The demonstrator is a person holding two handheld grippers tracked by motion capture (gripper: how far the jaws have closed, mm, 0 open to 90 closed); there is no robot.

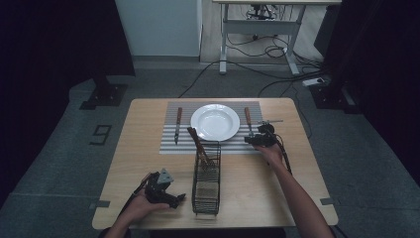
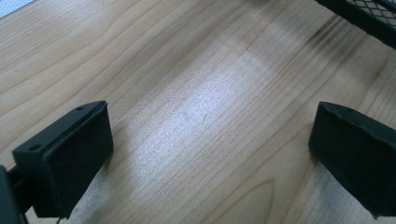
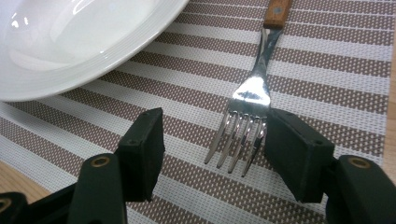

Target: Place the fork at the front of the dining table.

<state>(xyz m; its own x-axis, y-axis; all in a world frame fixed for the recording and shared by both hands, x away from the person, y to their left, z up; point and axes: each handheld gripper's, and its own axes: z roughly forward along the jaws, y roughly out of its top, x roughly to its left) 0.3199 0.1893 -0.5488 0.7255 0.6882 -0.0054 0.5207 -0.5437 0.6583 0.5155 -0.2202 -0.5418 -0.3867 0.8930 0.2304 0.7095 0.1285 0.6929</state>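
- Right gripper (image 1: 253,140) sits at the mat's (image 1: 171,141) right part, by the fork (image 1: 248,121); its hand (image 1: 272,153) comes in from the bottom of the high view
- Right gripper view: jaws parted, fork (image 3: 252,100) tines lie between them on the mat (image 3: 327,60), tines close against the right-hand jaw; left-hand jaw stands clear of the tines; no squeeze on the fork visible
- Fork flat on the mat, just right of the plate (image 1: 215,122), wooden handle pointing away from the person, tines toward the gripper
- Plate (image 3: 70,42) white, bare, centred on the mat; its rim is near the left-hand jaw in the right gripper view
- Knife (image 1: 178,125) lies on the mat left of the plate, well apart from both grippers
- Black wire basket (image 1: 206,179) stands in front of the mat, mid-table; wooden-handled pieces lean out of its far end, kind not readable
- Left gripper (image 1: 171,196) rests low on the table (image 1: 124,163) just left of the basket, held by the left hand (image 1: 138,208)
- Left gripper view: jaws wide apart, bare wood (image 2: 201,93) between them, nothing held; a corner of the basket (image 2: 369,18) at upper right
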